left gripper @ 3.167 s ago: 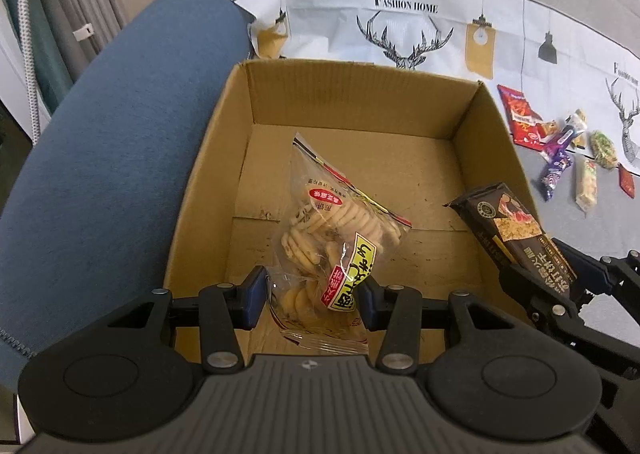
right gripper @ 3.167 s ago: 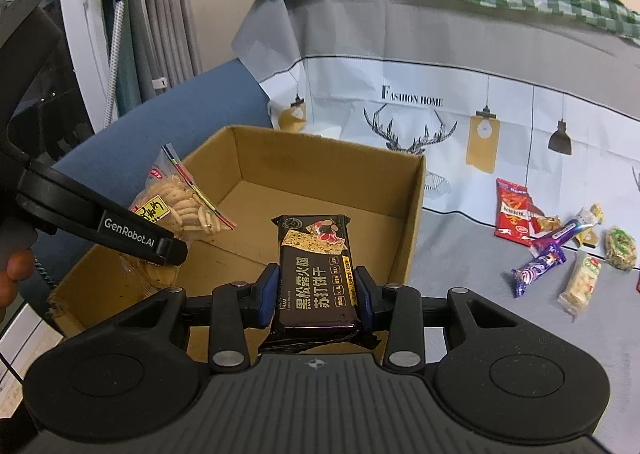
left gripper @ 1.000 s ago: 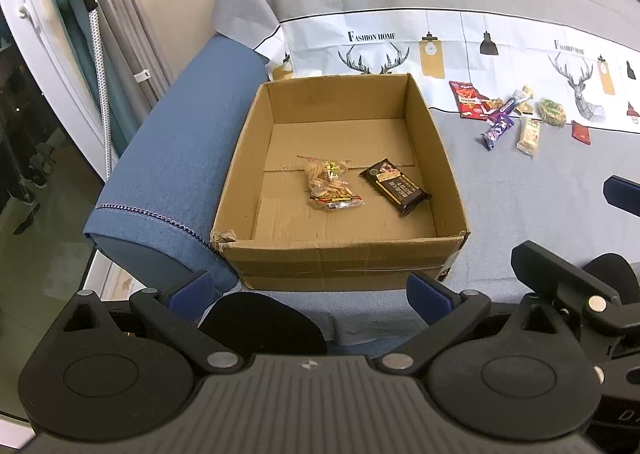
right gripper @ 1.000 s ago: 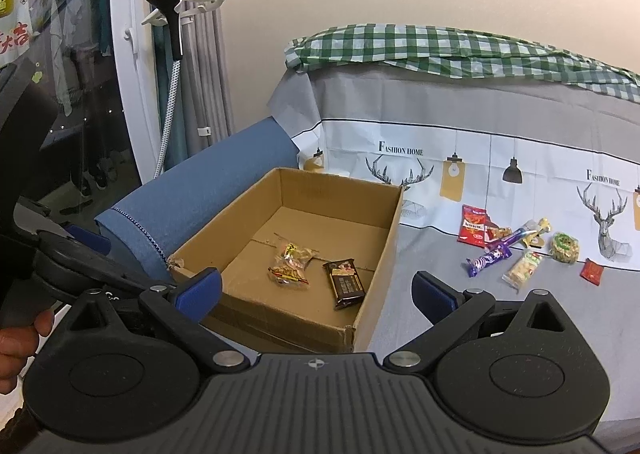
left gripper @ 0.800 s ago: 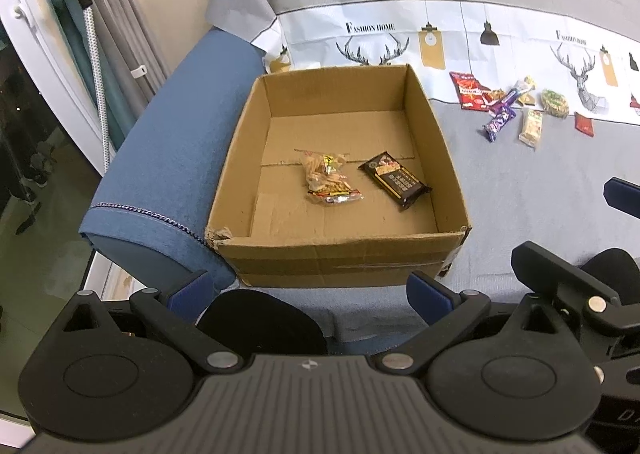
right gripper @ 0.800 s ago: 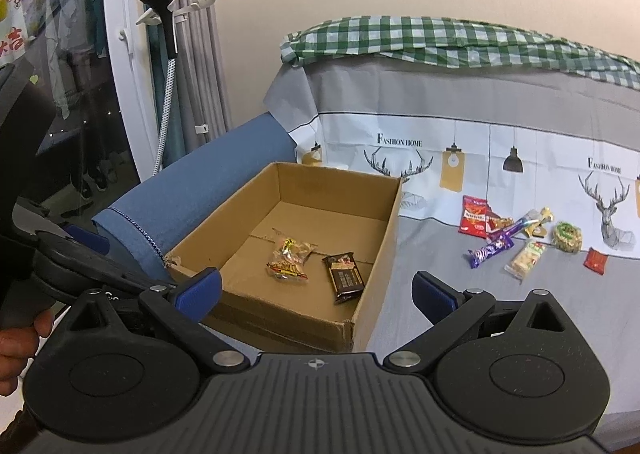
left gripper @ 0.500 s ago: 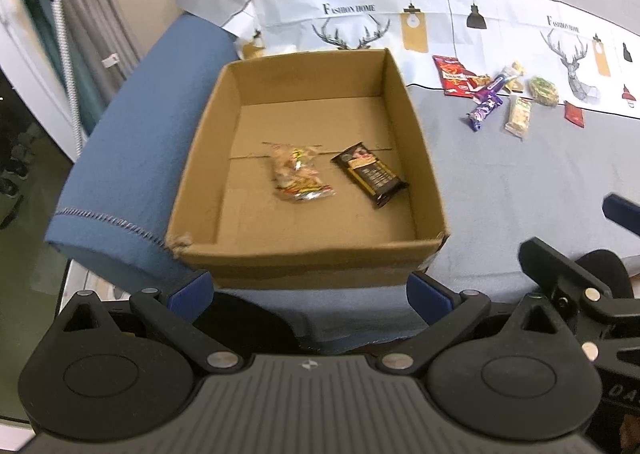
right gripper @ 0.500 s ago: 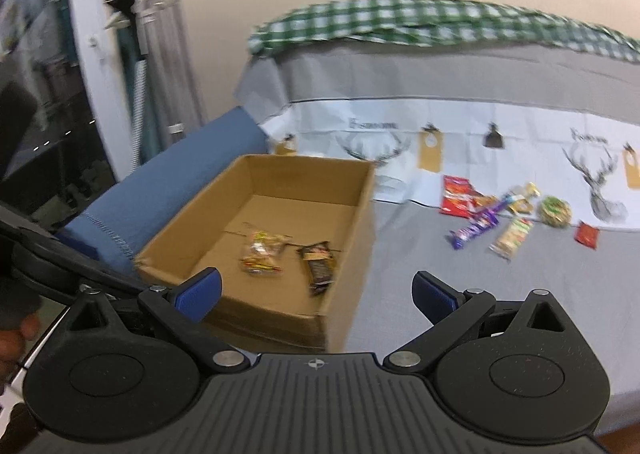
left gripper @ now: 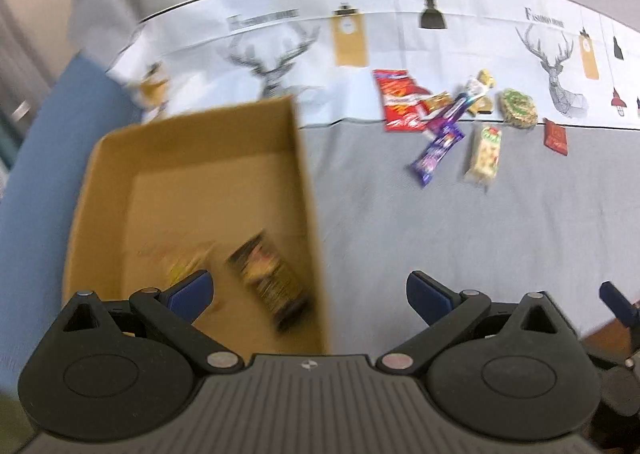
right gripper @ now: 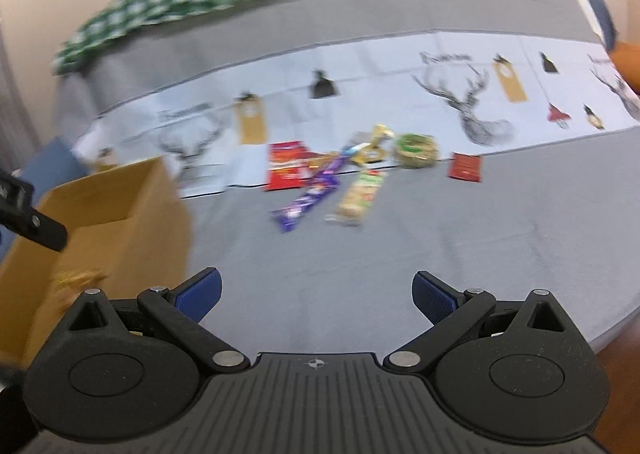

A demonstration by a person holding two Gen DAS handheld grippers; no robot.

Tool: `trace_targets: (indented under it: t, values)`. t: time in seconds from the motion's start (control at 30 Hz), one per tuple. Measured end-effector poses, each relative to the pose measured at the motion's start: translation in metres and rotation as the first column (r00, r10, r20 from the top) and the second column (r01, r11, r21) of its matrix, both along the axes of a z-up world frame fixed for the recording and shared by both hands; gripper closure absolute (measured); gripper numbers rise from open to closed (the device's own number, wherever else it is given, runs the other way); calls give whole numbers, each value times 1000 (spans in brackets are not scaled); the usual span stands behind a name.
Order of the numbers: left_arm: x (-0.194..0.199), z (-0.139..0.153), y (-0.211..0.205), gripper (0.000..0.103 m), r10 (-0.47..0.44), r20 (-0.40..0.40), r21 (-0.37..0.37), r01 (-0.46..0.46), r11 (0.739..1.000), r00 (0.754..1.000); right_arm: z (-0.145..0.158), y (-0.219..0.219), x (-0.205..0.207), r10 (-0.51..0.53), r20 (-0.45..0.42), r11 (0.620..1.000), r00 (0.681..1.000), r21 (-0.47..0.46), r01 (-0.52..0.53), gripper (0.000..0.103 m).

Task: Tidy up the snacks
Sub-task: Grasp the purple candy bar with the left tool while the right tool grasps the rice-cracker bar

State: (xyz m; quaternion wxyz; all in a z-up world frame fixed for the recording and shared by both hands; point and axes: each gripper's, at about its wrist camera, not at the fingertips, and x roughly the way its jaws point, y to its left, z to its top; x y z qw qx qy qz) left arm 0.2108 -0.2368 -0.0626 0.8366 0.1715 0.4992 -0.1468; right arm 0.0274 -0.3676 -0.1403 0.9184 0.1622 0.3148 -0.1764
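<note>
Two grippers up, both empty. Left gripper (left gripper: 308, 294): blue-padded fingers (left gripper: 190, 290) spread wide, hovering over near right corner of open brown cardboard box (left gripper: 308, 181). Right gripper (right gripper: 316, 294): fingers (right gripper: 434, 296) likewise wide apart, above bare grey cloth, well short of loose snacks.

Inside box, both blurred: dark rectangular cracker packet (left gripper: 268, 274) lying flat by right wall; pale clear bag of snacks (left gripper: 180, 258) just left of it.

On grey cloth with deer print (right gripper: 400, 254), right of box, well apart from it, loose cluster: red flat packet (right gripper: 285, 170), long purple wrapped bar (right gripper: 310, 193) lying diagonally and touching red packet, pale oblong bar with green-red end (right gripper: 360, 195) just right of purple one, small gold wrapper (right gripper: 376, 145) behind, round green-yellow packet (right gripper: 415, 149), small dark red square sachet (right gripper: 465, 167) farthest right.

Blue padded edge (left gripper: 36, 173) left of box.
</note>
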Motion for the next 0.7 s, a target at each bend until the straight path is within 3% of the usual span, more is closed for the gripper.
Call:
trace_targets:
  t: [0.23,0.5,0.63,0.7]
  values:
    - [72,-59,-104,0,-109,14,118,106,987,994,-63,-52,97,-72,-19,997,997,-39,71,2]
    - [134,-100,-130,0,-77,6,189,74,979,997,-145,-103,223,-123,-109,989,986,-98,112,4]
    - [151,-125,-160,0,-158,-39,200,163,966,987,-168,-140,220,-234,-131,971,963,-78,225,5]
    - [157,-144,-182,0,-195,-78,183,206,961,978,-168,-154,214,-241,-122,968,963,-94,231,5]
